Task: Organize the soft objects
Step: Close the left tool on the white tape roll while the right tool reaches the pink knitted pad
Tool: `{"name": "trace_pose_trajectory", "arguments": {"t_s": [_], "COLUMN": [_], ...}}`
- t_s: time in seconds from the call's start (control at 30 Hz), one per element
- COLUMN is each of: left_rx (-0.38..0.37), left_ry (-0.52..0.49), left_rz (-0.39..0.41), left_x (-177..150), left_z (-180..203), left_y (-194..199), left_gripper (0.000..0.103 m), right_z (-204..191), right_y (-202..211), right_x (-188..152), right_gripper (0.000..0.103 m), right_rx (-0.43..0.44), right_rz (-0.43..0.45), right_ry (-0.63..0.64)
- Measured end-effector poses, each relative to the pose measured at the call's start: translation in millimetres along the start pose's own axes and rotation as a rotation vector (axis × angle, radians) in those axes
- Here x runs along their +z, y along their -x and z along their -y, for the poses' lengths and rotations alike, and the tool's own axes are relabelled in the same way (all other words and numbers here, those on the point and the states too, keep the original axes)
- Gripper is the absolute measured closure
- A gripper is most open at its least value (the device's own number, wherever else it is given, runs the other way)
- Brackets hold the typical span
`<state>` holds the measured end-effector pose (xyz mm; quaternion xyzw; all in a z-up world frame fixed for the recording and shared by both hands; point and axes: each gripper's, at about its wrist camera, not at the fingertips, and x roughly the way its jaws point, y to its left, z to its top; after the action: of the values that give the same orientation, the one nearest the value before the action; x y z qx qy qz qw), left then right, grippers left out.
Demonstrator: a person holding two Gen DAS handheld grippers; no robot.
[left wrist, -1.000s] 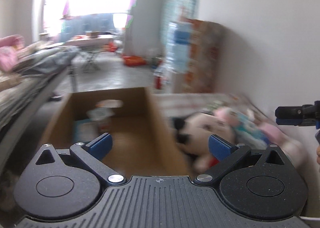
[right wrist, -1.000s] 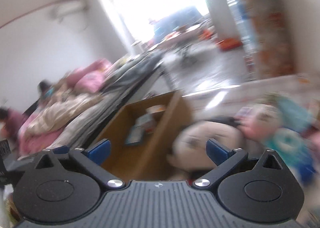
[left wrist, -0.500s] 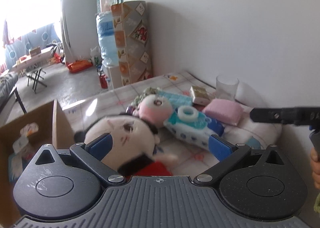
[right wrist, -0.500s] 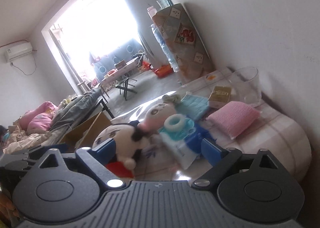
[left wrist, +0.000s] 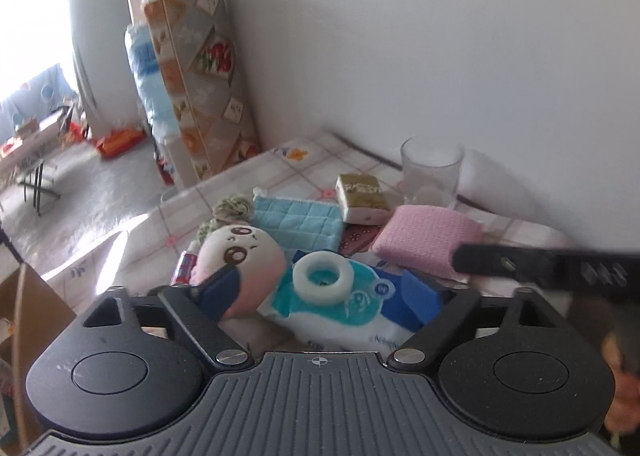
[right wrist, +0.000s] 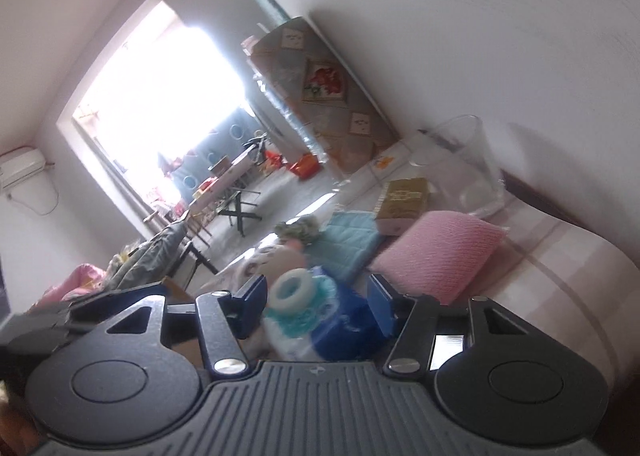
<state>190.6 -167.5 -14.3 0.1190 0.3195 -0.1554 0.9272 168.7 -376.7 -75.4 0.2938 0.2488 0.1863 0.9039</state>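
Observation:
A blue and white tissue pack (left wrist: 352, 312) lies on the checked tablecloth with a white tape ring (left wrist: 323, 282) on top. A small pink and white plush head (left wrist: 240, 252) rests against its left side. My left gripper (left wrist: 332, 296) hovers low over both with its jaws closing; the left pad (left wrist: 218, 292) is at the plush, and no grip shows. My right gripper (right wrist: 316, 300) straddles the same pack (right wrist: 336, 320) and ring (right wrist: 294, 288), jaws closing, pads not visibly pressing. Its black finger (left wrist: 540, 266) crosses the left wrist view at the right.
Behind the pack lie a pink knitted pad (left wrist: 424, 242), a blue quilted cloth (left wrist: 300, 220), a gold tissue box (left wrist: 360, 198) and a clear glass (left wrist: 432, 172) near the wall. A cardboard box edge (left wrist: 24, 304) stands at the left, below the table.
Both views swung from the cardboard box to the table and dropped closer to the pack. Both pairs of jaws have narrowed. The big black-haired doll has left view.

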Motion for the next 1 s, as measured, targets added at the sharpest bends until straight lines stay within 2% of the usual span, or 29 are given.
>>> {"name": "trace_pose_trajectory", "arguments": {"t_s": [0.13,0.37,0.47,0.67,0.77,0.87,0.93,1.0], "left_rx": [-0.011,0.008,0.020,0.057,0.064,0.066,0.061,0.055], "left_ry": [0.065,0.094,0.103,0.098,0.092,0.095,0.104,0.116], "left_rz": [-0.091,-0.187,-0.205,-0.190,-0.184,-0.185,-0.186,-0.187], "left_x": [10.9,14.3,12.6,12.8,11.7,11.4,11.5,11.3], "left_z": [-3.2,-0.4,0.5,4.2,5.4,5.3,4.2,2.2], "left_y": [-32.8,-71.1,-77.6,-79.3,-79.1,-78.8,-77.8,-76.5], "left_gripper": [0.023,0.039,0.044,0.054,0.054,0.055,0.055,0.055], "right_z": [15.2,34.2,39.0,43.8,41.8,37.9,32.6,25.9], "right_y": [1.0,5.2,6.3,8.1,9.2,8.8,5.4,-1.2], "right_x": [-4.8,-11.8,-13.7,-12.4,-11.4,-7.6,-0.2,8.8], "right_gripper": [0.045,0.044,0.044,0.044,0.044,0.039,0.020,0.012], "right_rx": [-0.022,-0.017,-0.012,-0.028,-0.047,-0.070,-0.089,-0.111], "right_rz": [0.002,0.011,0.012,0.017,0.016,0.010,0.006,0.005], "right_ry": [-0.003,-0.040,-0.050,-0.037,-0.008,0.033,0.091,0.179]}}
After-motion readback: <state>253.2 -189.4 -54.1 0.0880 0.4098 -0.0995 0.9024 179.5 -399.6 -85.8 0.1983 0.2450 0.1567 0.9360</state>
